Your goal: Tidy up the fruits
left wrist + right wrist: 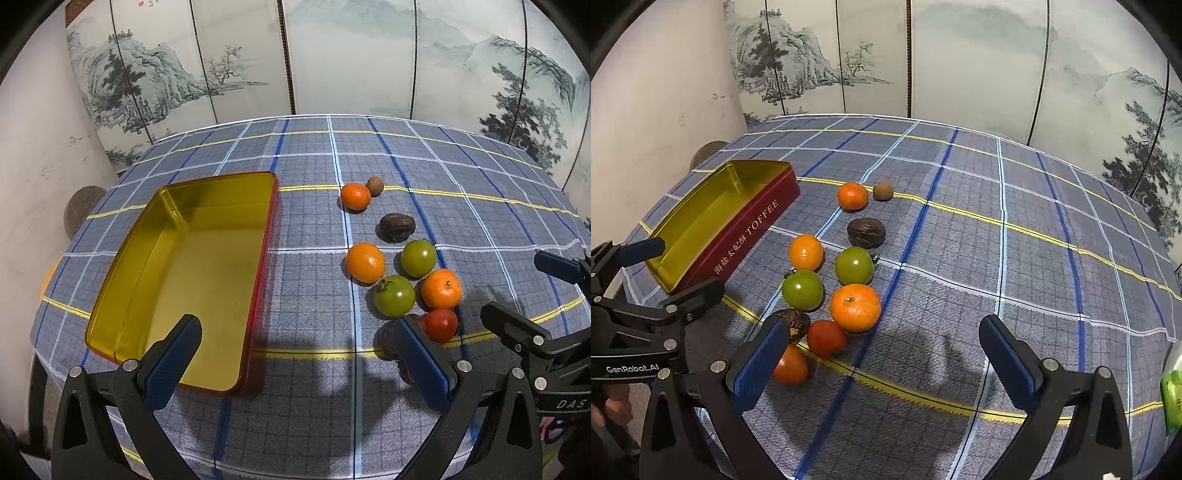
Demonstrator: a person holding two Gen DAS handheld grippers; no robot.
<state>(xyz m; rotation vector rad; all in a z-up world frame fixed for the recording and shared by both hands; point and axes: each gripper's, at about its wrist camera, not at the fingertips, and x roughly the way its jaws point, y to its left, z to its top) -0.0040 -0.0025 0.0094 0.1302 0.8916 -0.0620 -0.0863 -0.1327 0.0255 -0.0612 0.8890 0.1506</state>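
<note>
tin [177, 258] left on tablecloth [314, 406] | fruits [394, 296] clustered right, well apart

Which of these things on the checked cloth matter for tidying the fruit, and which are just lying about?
For the job:
- open red-and-gold rectangular tin
- orange mandarins
- green tomatoes
- red tomatoes
- dark wrinkled passion fruit
- small brown round fruit
- left gripper, right gripper, both open

Just there:
- blue plaid tablecloth
- painted folding screen
- green packet

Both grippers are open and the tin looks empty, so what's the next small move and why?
Probably ease the right hand-held gripper forward-left over the red tomato and close. It is among the nearest fruits, both hand-held grippers hold nothing, and the tin has no fruit in it.
</note>
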